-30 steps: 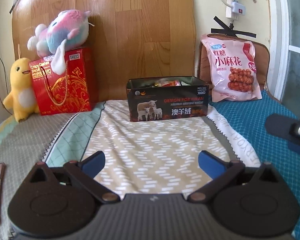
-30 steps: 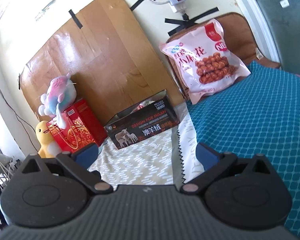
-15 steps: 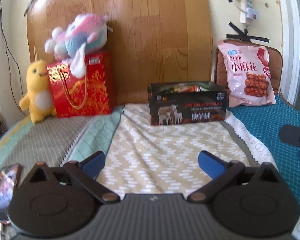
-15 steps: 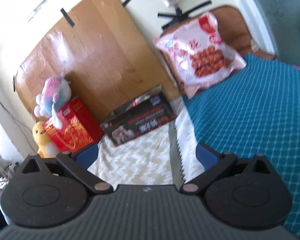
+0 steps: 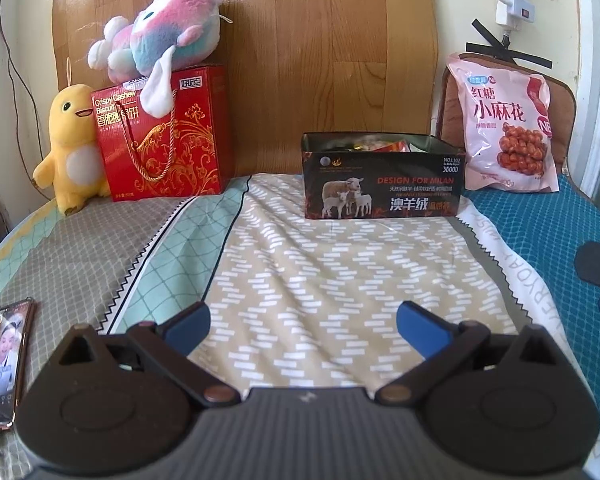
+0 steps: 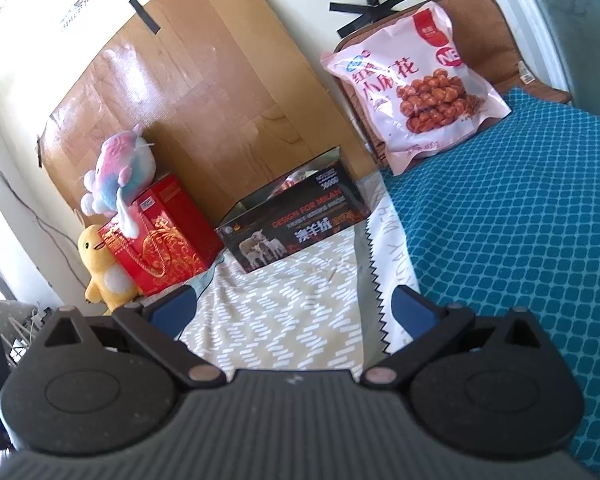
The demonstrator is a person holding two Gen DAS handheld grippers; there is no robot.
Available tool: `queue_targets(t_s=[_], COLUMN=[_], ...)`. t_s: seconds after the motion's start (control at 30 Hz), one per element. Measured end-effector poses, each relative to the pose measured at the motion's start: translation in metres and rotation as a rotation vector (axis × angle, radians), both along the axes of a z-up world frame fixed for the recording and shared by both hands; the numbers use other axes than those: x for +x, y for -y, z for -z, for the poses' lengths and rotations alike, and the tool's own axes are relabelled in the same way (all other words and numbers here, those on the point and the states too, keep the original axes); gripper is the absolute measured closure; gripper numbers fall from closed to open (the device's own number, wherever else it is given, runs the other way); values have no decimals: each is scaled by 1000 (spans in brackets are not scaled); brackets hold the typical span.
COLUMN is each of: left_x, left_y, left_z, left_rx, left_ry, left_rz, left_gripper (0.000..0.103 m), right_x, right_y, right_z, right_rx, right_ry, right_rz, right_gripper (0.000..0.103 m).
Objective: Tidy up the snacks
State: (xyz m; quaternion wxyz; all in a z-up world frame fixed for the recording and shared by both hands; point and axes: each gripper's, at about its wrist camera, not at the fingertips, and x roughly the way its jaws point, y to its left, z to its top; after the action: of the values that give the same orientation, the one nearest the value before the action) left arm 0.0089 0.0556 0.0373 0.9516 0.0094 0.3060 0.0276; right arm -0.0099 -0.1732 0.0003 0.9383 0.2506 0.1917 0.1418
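Note:
A black open-top box [image 5: 382, 184] [image 6: 296, 226] with a sheep picture stands at the far end of the bed, snack packets showing inside it. To its right a pink snack bag [image 5: 508, 136] [image 6: 414, 84] leans against a brown cushion. A red biscuit gift box [image 5: 164, 136] [image 6: 160, 236] stands to the left. My left gripper [image 5: 303, 326] is open over the patterned sheet, well short of the box, with nothing between its fingers. My right gripper [image 6: 294, 309] is open too, tilted, near the sheet's right edge and empty.
A pastel plush [image 5: 160, 40] lies on the red box and a yellow plush [image 5: 70, 148] stands beside it. A phone [image 5: 2, 364] lies at the near left. A teal cover [image 6: 520, 220] spreads to the right. A wooden board [image 5: 300, 60] backs the bed.
Both grippers have pulled back from the box, which looks smaller in the left view. The right view has swung and tilted. Both stay open and empty.

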Motion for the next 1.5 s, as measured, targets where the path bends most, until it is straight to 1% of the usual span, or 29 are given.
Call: queue_targets(t_s=[0.3, 0.57, 0.8, 1.0, 1.13, 1.33, 1.5], left_x=[1, 7, 7, 6, 5, 7, 6], left_y=[2, -2, -1, -2, -2, -3, -3], left_z=[1, 5, 5, 4, 3, 5, 5], left_rx=[1, -31, -38, -63, -69, -78, -62], left_ry=[-10, -68, -75, -76, -72, -99, -100], left_rz=[13, 6, 20, 39, 32, 12, 0], left_gripper=[0, 0, 0, 0, 0, 0, 0], right_x=[2, 1, 3, 3, 2, 3, 2], right_y=[3, 3, 4, 5, 6, 6, 7], right_z=[2, 1, 2, 2, 1, 2, 2], right_rx=[12, 28, 37, 44, 46, 48, 51], right_ry=[-11, -17, -25, -30, -25, -29, -29], right_rz=[-7, -10, -17, -18, -17, -18, -18], right_gripper=[0, 0, 0, 0, 0, 0, 0])
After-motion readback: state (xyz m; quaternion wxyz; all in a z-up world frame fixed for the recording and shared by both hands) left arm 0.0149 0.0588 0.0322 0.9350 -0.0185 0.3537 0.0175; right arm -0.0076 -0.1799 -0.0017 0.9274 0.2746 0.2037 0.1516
